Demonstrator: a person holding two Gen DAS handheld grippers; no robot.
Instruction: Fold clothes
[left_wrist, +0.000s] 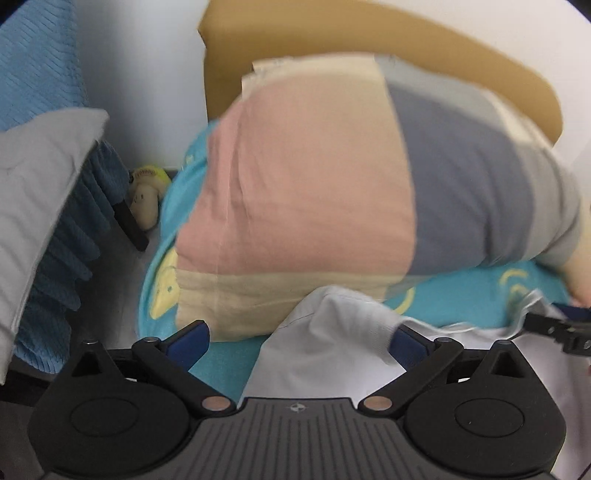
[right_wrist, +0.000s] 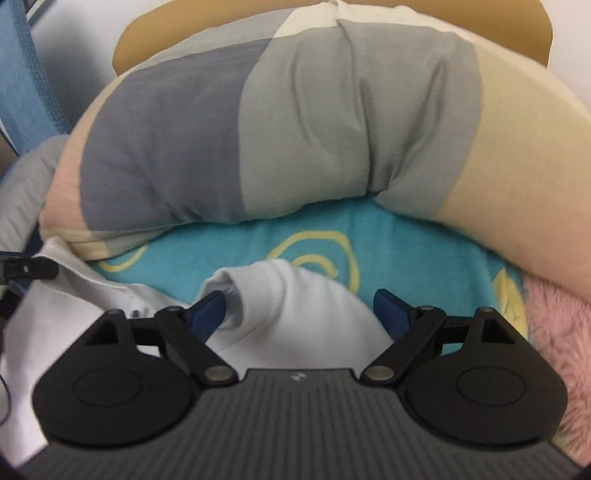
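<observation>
A white garment (left_wrist: 332, 350) lies on a turquoise sheet with yellow swirls (left_wrist: 236, 358). My left gripper (left_wrist: 297, 336) is open, its blue pads wide apart, with a raised fold of the white cloth between them. In the right wrist view the same white garment (right_wrist: 295, 310) bunches up between the open blue pads of my right gripper (right_wrist: 299, 308). The cloth touches the left pad (right_wrist: 208, 308) there. The right gripper's tip shows at the right edge of the left wrist view (left_wrist: 554, 328).
A big patchwork pillow (left_wrist: 314, 192) in pink, grey and cream lies just beyond the garment (right_wrist: 258, 140). A tan headboard (left_wrist: 369, 40) stands behind it. A blue knit blanket (left_wrist: 44, 155) and grey cloth (left_wrist: 33, 177) hang left. A pink fluffy throw (right_wrist: 557, 332) lies right.
</observation>
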